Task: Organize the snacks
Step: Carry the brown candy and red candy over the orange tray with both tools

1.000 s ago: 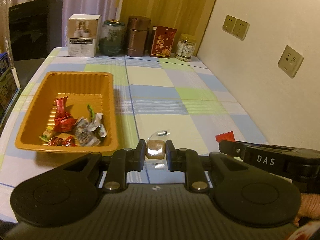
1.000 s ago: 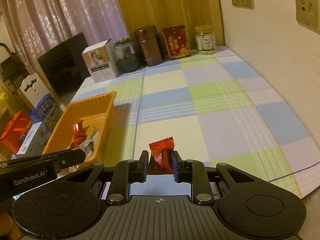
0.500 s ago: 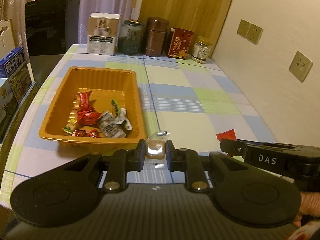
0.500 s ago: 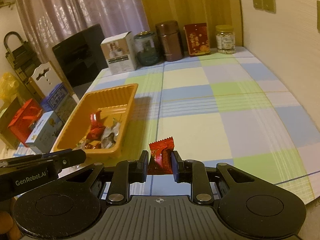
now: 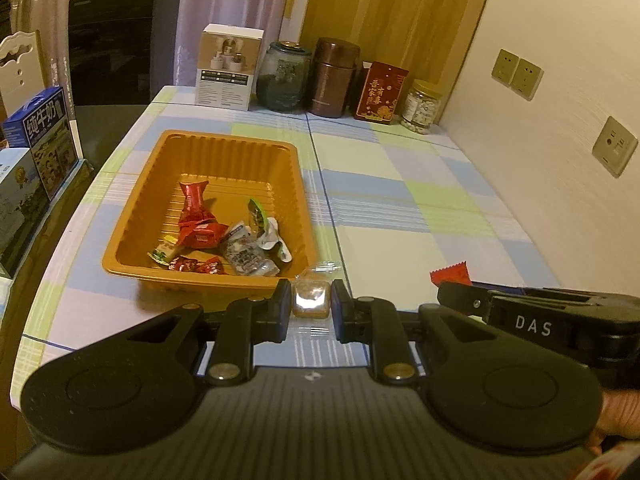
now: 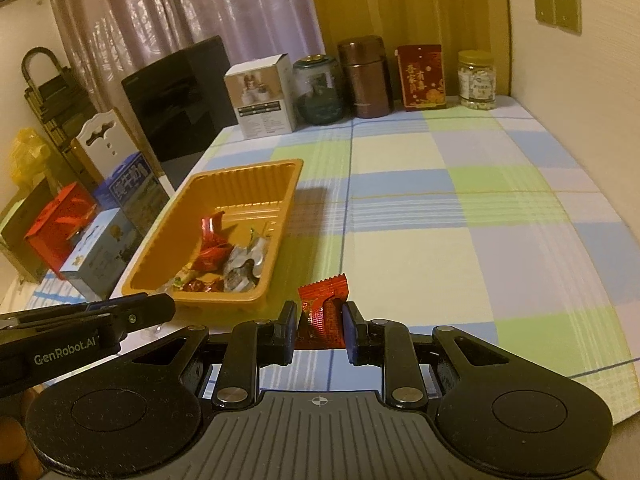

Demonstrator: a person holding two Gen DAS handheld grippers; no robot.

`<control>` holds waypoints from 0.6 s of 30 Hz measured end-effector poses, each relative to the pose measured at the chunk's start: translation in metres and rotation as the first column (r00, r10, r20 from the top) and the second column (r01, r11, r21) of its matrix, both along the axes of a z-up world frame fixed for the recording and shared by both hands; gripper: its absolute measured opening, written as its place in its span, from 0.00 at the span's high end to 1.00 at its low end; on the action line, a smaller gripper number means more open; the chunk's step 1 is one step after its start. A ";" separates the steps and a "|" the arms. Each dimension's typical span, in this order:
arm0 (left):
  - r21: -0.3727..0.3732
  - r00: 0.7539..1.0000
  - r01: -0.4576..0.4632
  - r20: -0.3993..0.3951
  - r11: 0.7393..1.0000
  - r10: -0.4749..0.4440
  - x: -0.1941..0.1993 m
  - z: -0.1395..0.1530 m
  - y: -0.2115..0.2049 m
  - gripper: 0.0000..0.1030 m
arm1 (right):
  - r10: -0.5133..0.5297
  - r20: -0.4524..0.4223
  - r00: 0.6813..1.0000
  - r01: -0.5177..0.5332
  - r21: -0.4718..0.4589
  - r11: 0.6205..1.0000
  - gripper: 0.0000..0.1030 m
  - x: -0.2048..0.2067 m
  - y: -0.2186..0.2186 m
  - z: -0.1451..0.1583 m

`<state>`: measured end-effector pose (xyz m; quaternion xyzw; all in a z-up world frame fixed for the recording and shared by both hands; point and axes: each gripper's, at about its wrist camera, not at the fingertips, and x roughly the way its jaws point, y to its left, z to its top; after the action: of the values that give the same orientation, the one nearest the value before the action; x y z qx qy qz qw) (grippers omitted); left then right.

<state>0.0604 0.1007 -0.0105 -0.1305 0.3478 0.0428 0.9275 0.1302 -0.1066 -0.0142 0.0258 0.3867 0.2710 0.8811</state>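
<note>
An orange tray [image 5: 140, 208] [image 6: 168, 236] holding several wrapped snacks sits on the checked tablecloth. My left gripper [image 5: 311, 305] is shut on a brown snack in clear wrap [image 5: 311, 298], held just in front of the tray's near right corner. My right gripper [image 6: 320, 320] is shut on a red-wrapped snack [image 6: 323, 308], to the right of the tray. In the left wrist view the right gripper's fingers [image 5: 460, 294] show at the right with the red wrapper's [image 5: 450, 273] edge sticking out. The left gripper's fingers [image 6: 152, 310] reach in from the left in the right wrist view.
Along the table's far edge stand a white box [image 5: 229, 68], a glass jar [image 5: 283, 77], a brown canister [image 5: 334, 78], a red packet [image 5: 381, 94] and a small jar [image 5: 422, 107]. Cartons [image 5: 36, 140] stand left of the table. A wall [image 5: 560, 140] runs along the right.
Both grippers have shifted left with their snacks still held; the tray now sits more towards the middle of each view, and more of the cartons at the left shows.
</note>
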 end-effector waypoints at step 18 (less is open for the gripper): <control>-0.006 0.997 -0.073 -0.020 0.997 0.073 0.016 -0.010 0.045 0.82 | 0.082 -0.009 0.997 -0.082 -0.003 0.997 0.76 0.020 0.049 -0.010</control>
<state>0.0761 0.1459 -0.0206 -0.1459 0.3522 0.0766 0.9213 0.1500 -0.0573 -0.0246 0.0093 0.3916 0.3062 0.8676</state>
